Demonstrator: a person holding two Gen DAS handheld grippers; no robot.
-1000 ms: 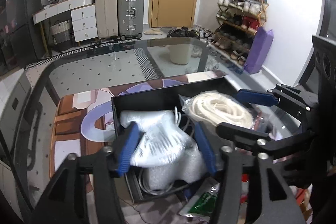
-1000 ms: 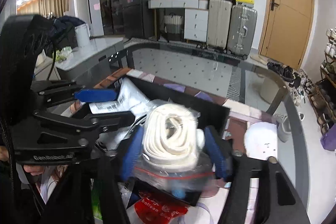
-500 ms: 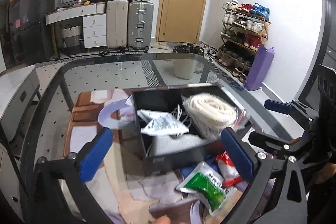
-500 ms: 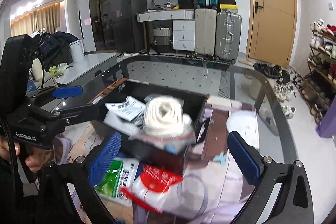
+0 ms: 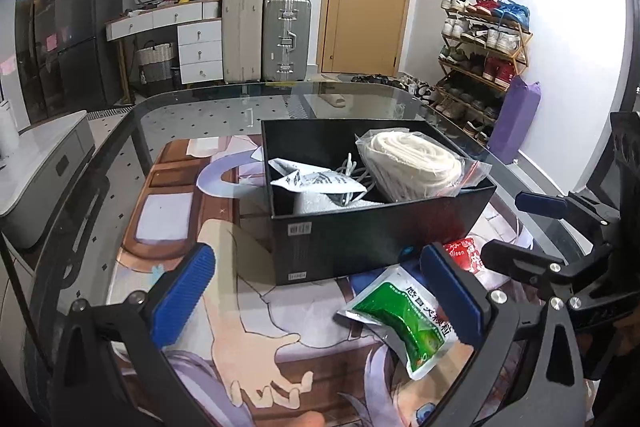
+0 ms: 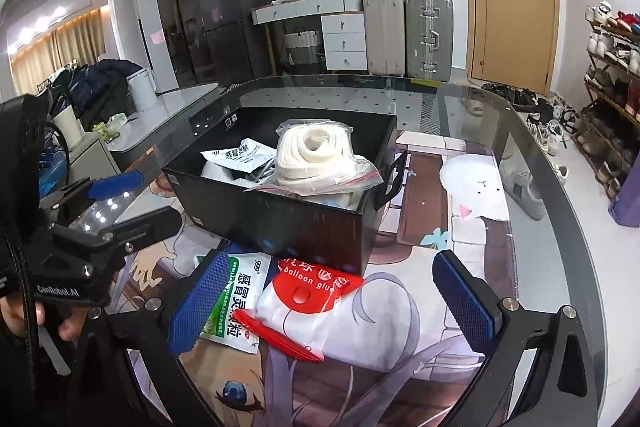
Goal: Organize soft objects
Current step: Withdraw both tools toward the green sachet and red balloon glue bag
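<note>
With both my left gripper (image 5: 320, 291) and right gripper (image 6: 332, 301) spread wide and empty, I risk the slick red-and-white balloon-glue pouch (image 6: 320, 303), overlapping the green-and-white sachet (image 6: 236, 303) near the black open box (image 6: 280, 223), sliding away or dragging it.

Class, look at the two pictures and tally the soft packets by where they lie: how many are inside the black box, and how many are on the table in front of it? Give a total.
Inside the black box: 2 (bagged white rope coil, white printed sachet)
On the table in front: 2 (green sachet, red-and-clear balloon glue bag)
Total: 4
</note>
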